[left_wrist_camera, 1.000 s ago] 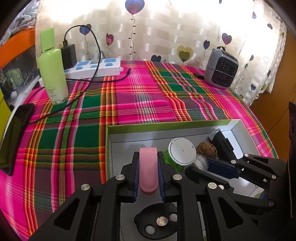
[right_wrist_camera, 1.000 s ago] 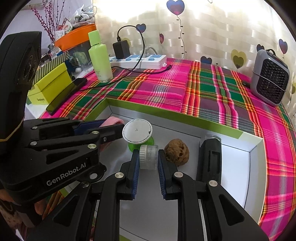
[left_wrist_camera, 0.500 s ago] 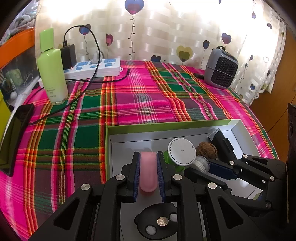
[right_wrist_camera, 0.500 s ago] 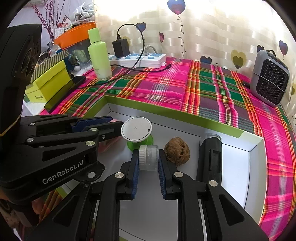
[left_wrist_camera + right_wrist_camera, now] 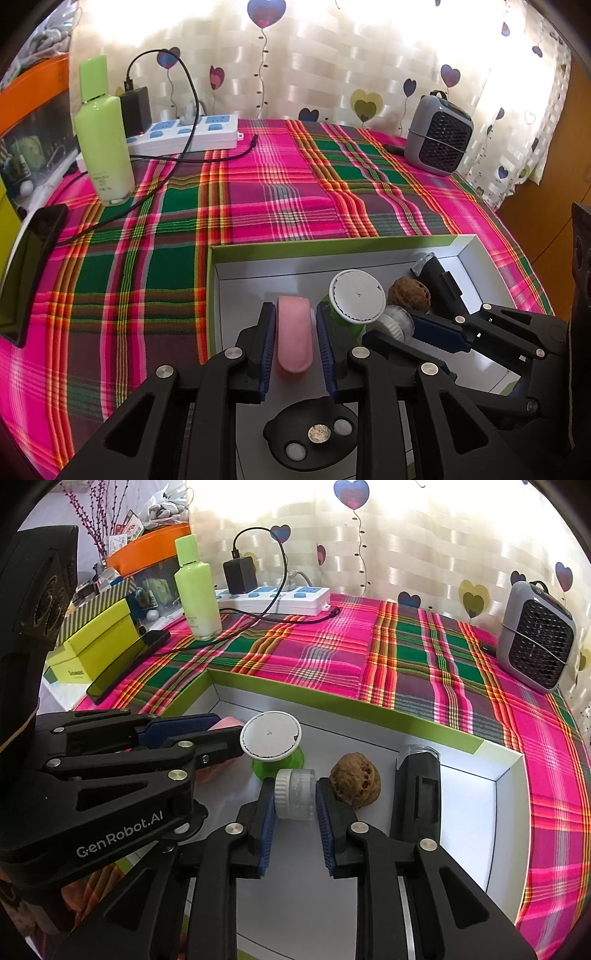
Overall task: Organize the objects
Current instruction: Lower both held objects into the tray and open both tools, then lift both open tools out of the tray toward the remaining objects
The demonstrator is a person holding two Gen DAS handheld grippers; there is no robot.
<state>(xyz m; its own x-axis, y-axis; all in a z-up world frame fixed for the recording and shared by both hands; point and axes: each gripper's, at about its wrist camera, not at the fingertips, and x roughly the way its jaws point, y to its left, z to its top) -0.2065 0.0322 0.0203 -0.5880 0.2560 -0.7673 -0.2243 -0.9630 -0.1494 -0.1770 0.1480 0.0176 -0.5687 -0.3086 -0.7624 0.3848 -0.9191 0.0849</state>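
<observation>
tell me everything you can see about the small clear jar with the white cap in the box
The small clear plastic jar with a ribbed white screw cap lies on its side on the white floor of the green-rimmed box, cap pointing left in the right wrist view. It looks empty or frosted. It sits between the right gripper fingers, whose jaws have just been opening, with slight gaps showing. A brown walnut-like shell lies just to its right, a green-based white disc behind it.

I see a pink, green and orange plaid cloth [image 5: 280, 192] over the tabletop, a lime-rimmed white tray [image 5: 369, 716], a pale pink piece [image 5: 294, 338], a brown walnut [image 5: 354, 783], a lime-green bottle [image 5: 195, 590], and heart-patterned cream curtains [image 5: 332, 55].
</observation>
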